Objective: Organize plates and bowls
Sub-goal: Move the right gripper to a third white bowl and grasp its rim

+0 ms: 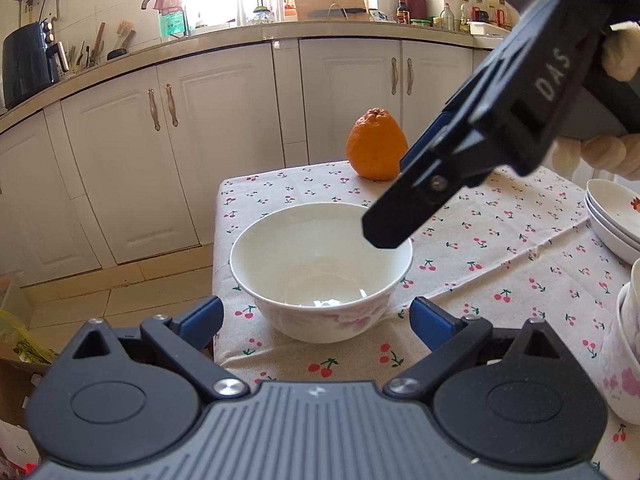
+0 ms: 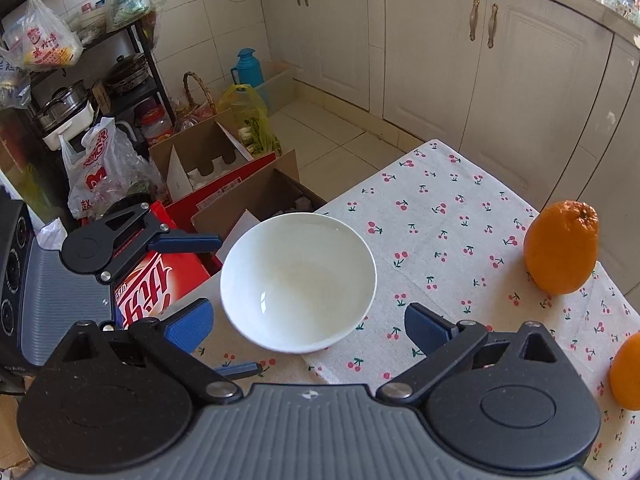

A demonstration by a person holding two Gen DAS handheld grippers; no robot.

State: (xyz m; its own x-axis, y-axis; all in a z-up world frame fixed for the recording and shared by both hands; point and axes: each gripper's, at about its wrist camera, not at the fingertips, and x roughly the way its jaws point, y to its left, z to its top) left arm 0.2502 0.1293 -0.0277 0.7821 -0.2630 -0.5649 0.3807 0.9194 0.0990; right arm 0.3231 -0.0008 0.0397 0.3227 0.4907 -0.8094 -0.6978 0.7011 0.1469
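Note:
A white bowl (image 1: 320, 268) with a pink flower pattern stands empty near the corner of the cherry-print tablecloth (image 1: 500, 248); it also shows in the right wrist view (image 2: 298, 280). My left gripper (image 1: 316, 318) is open, its blue pads on either side of the bowl's near wall, not touching. My right gripper (image 2: 308, 326) is open, hovering above the bowl's rim; it shows from outside in the left wrist view (image 1: 388, 232). A stack of white plates (image 1: 616, 216) lies at the right edge. A stack of flowered bowls (image 1: 628, 352) stands at the near right.
An orange (image 1: 376, 146) sits at the table's far edge, also in the right wrist view (image 2: 562, 248). A second orange (image 2: 626, 372) lies at the right. Cardboard boxes (image 2: 248, 200) and bags crowd the floor beside the table. Cabinets (image 1: 224, 128) stand behind.

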